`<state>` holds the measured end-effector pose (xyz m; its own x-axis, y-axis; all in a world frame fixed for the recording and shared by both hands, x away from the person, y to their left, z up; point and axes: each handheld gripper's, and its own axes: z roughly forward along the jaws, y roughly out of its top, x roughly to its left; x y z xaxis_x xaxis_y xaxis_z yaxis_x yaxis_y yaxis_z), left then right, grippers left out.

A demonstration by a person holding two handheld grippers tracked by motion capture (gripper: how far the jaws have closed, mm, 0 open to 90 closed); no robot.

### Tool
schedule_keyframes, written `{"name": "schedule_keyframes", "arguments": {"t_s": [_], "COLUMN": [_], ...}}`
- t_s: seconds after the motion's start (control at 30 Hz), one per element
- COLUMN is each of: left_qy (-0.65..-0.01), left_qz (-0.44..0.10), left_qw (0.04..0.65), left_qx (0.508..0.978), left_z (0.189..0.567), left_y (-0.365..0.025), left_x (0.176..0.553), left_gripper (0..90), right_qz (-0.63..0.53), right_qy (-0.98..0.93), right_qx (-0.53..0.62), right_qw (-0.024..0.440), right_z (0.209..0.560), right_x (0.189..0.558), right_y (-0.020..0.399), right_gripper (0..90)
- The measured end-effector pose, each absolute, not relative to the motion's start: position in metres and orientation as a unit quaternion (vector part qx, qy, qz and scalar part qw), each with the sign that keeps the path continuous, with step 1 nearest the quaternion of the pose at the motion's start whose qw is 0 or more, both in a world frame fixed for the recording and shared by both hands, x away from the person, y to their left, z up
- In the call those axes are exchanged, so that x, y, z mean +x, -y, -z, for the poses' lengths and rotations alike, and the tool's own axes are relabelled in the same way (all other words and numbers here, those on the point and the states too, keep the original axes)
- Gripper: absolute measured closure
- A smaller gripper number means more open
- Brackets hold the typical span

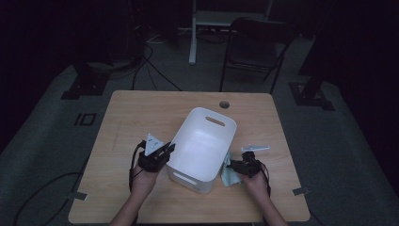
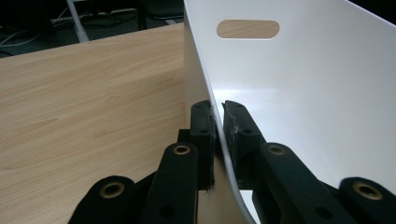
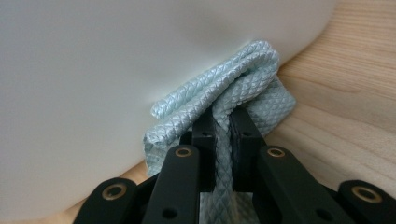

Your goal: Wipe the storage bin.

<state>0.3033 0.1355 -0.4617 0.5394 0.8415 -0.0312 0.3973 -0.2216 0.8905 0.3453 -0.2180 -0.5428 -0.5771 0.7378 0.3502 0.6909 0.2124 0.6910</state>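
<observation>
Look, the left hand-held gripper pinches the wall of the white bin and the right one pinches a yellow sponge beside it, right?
Not quite. The right hand-held gripper pinches a folded pale blue cloth, not a yellow sponge; the right gripper view shows its woven surface between the jaws, against the white bin. The rest holds: the left hand-held gripper clamps the bin's wall.
</observation>
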Motion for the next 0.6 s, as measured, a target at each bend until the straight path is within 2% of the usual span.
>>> {"name": "schedule_keyframes", "arguments": {"t_s": [0.13, 0.4, 0.53, 0.6], "left_qy": [-0.419, -0.420, -0.413, -0.413], "left_qz": [-0.240, -0.241, -0.241, -0.240], "left_qw": [0.465, 0.466, 0.466, 0.466], "left_qx": [0.743, 0.740, 0.744, 0.745], "left_z": [0.462, 0.462, 0.462, 0.462], "left_y": [-0.135, -0.136, -0.134, -0.134], "left_x": [0.303, 0.303, 0.303, 0.303], "left_gripper": [82.6, 82.8, 82.9, 82.9], "right_qz": [-0.449, -0.556, -0.550, -0.533], "right_qy": [-0.783, -0.758, -0.758, -0.768], "right_qx": [0.430, 0.341, 0.349, 0.352], "right_qw": [0.025, 0.019, 0.021, 0.039], "right_z": [0.526, 0.469, 0.474, 0.477], "right_x": [0.333, 0.302, 0.303, 0.303], "right_y": [0.219, 0.224, 0.222, 0.219], "right_gripper": [83.0, 82.9, 82.9, 82.9]}}
